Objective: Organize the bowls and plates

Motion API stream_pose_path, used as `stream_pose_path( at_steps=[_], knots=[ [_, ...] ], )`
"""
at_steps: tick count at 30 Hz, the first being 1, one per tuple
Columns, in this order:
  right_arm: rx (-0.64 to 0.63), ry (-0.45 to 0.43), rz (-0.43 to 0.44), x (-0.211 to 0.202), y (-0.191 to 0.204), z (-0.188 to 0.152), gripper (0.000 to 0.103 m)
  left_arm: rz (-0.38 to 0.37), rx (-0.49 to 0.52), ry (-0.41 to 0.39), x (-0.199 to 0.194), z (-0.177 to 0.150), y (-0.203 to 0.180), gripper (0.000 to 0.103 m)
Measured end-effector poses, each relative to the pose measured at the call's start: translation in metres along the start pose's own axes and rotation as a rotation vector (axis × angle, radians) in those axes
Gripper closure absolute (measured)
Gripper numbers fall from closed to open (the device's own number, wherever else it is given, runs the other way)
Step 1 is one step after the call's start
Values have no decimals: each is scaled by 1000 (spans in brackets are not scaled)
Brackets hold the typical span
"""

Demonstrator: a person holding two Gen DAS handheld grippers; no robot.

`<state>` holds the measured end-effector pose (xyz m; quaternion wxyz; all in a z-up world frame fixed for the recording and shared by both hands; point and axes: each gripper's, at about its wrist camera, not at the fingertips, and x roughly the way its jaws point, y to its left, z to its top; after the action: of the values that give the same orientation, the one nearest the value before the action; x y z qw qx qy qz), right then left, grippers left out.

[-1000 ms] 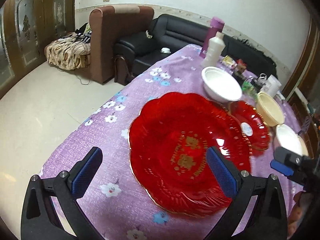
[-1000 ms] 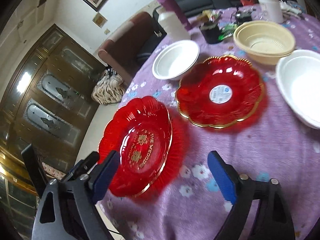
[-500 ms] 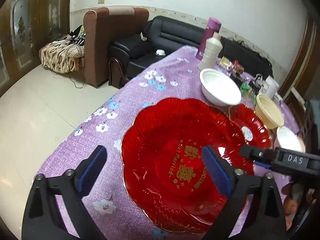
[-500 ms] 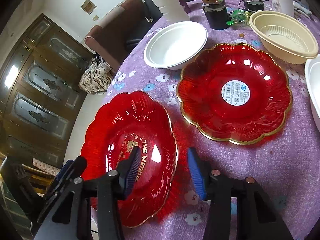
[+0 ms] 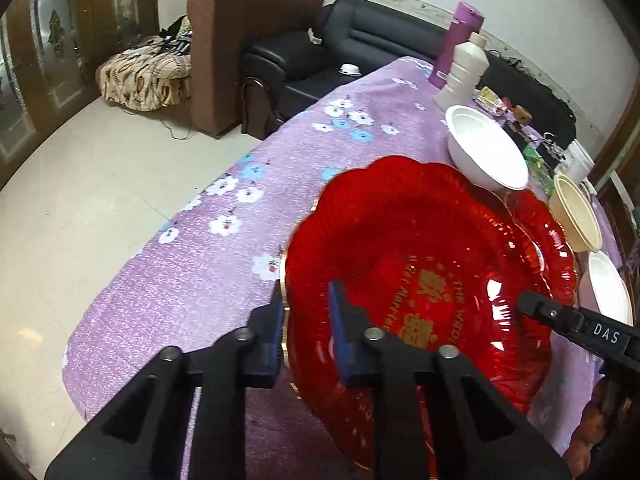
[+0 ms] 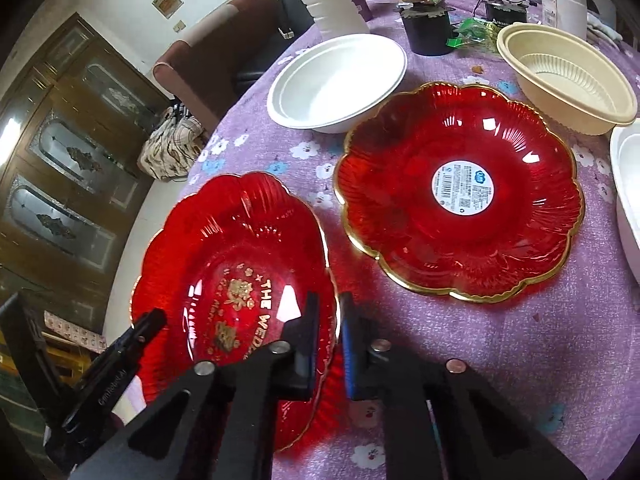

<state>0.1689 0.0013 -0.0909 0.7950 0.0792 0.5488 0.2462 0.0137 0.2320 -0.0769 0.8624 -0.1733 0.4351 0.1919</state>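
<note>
Both the left gripper (image 5: pixel 306 326) and right gripper (image 6: pixel 329 338) apparently pinch the "THE WEDDING" plate's (image 6: pixel 236 256) rim; a stickered plate (image 6: pixel 460 192) sits at two o'clock.

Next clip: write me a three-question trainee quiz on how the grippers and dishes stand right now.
1. True or false: both the left gripper and the right gripper pinch the rim of the lettered red plate.
2. What marks the middle of the other red plate?
3. Which bowl lies farthest right: A) the white bowl B) the cream bowl?

Key: 1 true; 2 a round white sticker; 3 B.
</note>
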Motion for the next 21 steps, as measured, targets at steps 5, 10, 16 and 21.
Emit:
stream_pose_path(
  at_steps=[5,10,16,21],
  knots=[
    [-26,-11,-15,-2,2,-3,98,13,-22,6,-2,-1,5,94],
    [-42,-37,-5,-16,7,-9,98,9,-32,-18,-15,-1,7,95],
    [-73,-87,13,-41,17,-12,98,0,-45,-83,-43,1,11,96],
    [-100,-139,26,-67,30,-7,98,-14,-51,-137,-67,6,12,96]
  ],
)
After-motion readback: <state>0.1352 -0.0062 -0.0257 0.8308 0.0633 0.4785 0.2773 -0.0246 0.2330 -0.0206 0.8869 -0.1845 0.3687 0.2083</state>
